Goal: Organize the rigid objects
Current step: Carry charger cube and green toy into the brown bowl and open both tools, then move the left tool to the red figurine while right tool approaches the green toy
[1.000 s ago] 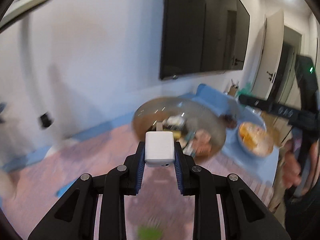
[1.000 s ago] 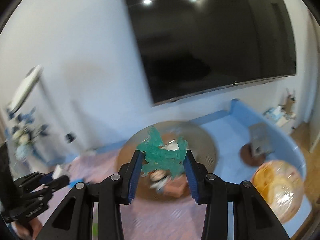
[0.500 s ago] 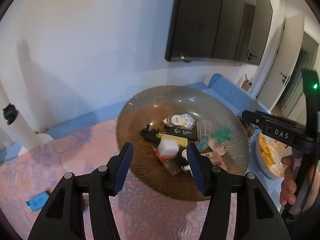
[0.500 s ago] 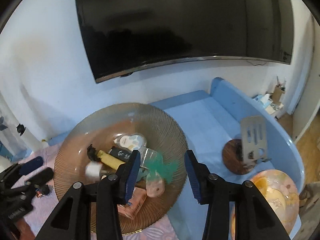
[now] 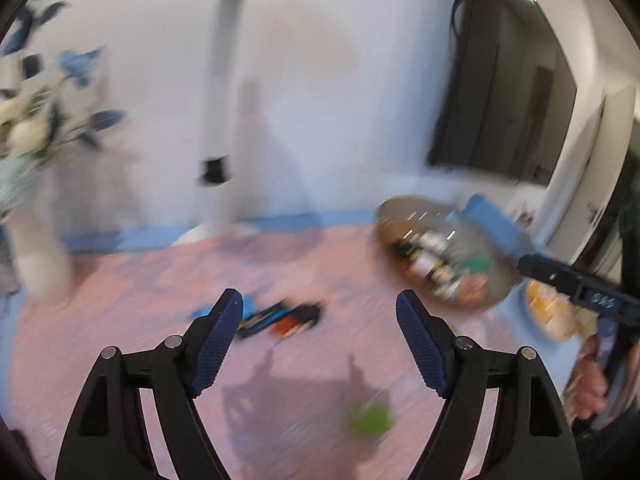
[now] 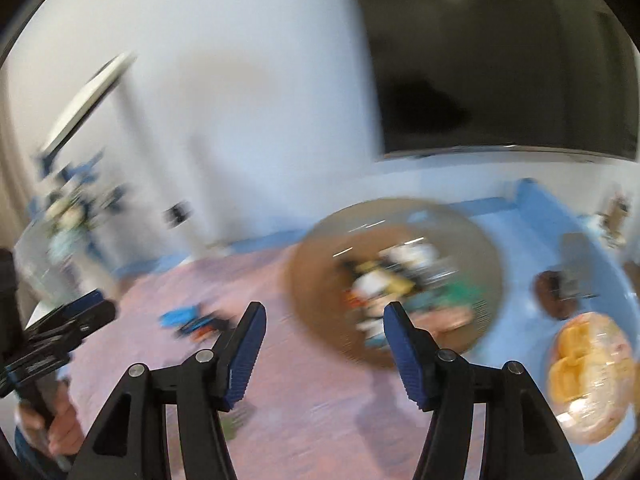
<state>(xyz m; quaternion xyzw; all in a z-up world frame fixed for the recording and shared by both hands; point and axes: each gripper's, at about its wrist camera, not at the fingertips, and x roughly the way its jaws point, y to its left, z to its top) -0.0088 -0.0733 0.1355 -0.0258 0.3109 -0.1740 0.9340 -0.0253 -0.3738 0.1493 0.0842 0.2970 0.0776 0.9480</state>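
Both grippers are empty, with the jaws spread wide: the left gripper (image 5: 319, 344) hangs over the pink patterned cloth (image 5: 140, 304) of the bench, and the right gripper (image 6: 324, 346) hangs near the edge of the ribbed glass bowl (image 6: 316, 280). The bowl already carries a heap of small rigid things, among them a white block and a green figure, but the blur hides their exact shapes. Some loose objects lie on the cloth to the left of the bowl: a blue flat piece (image 5: 202, 312), a dark oblong thing (image 5: 264, 318) with a red and black one (image 5: 298, 320) just beside it, and a green lump (image 5: 370, 420) nearer to the camera. They are probably hard plastic, light and stiff, so a moderate squeeze should be enough. I would take the oblong ones across their short width, near the middle, because smooth plastic can slip from the ridged blue pads (image 5: 216, 344). The glass bowl looks fragile, so things should be set down into it gently and not dropped.
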